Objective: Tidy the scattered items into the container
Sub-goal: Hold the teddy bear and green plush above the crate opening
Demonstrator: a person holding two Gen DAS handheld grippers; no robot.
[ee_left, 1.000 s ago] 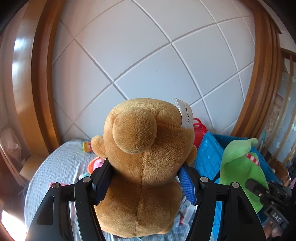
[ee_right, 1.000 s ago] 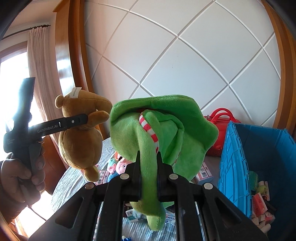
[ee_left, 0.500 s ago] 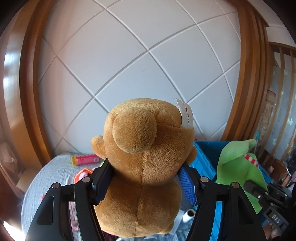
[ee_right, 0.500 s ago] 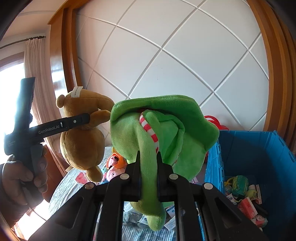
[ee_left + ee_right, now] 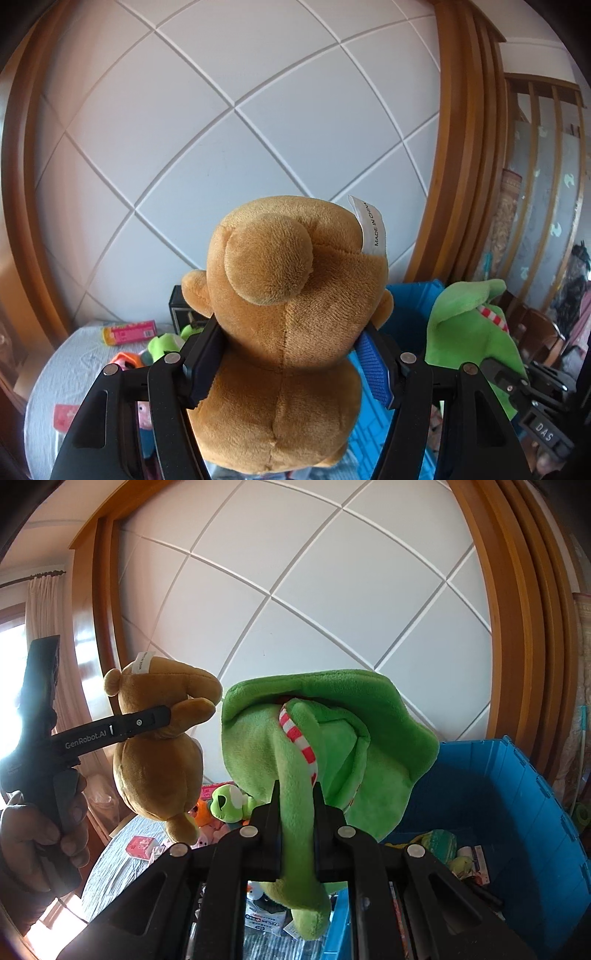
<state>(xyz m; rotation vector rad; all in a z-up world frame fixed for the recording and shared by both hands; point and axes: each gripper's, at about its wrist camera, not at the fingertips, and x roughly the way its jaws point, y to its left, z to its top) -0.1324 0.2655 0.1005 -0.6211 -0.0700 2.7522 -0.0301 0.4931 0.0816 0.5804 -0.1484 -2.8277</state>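
Observation:
A brown plush bear (image 5: pixel 288 332) hangs in the air, clamped at its waist by my left gripper (image 5: pixel 291 363); a white label sticks up from it. From the right wrist view the same bear (image 5: pixel 159 753) shows at the left, with a hand on the left gripper's handle. My right gripper (image 5: pixel 295 812) is shut on a limb of a green plush toy (image 5: pixel 332 746) with a red-and-white striped band. The green toy (image 5: pixel 469 332) also shows at the right of the left wrist view. A blue crate (image 5: pixel 517 794) with several small items inside stands at the right, below the toys.
A table with a pale cloth (image 5: pixel 74 362) carries scattered things: a pink box (image 5: pixel 129 331), a small green frog plush (image 5: pixel 225 805), an orange toy (image 5: pixel 125 360), a red packet (image 5: pixel 140 845). A white quilted wall panel in a wooden frame rises behind.
Both grippers have carried their plush toys to the right and slightly up. The blue crate now fills more of the right wrist view, and its inside is visible.

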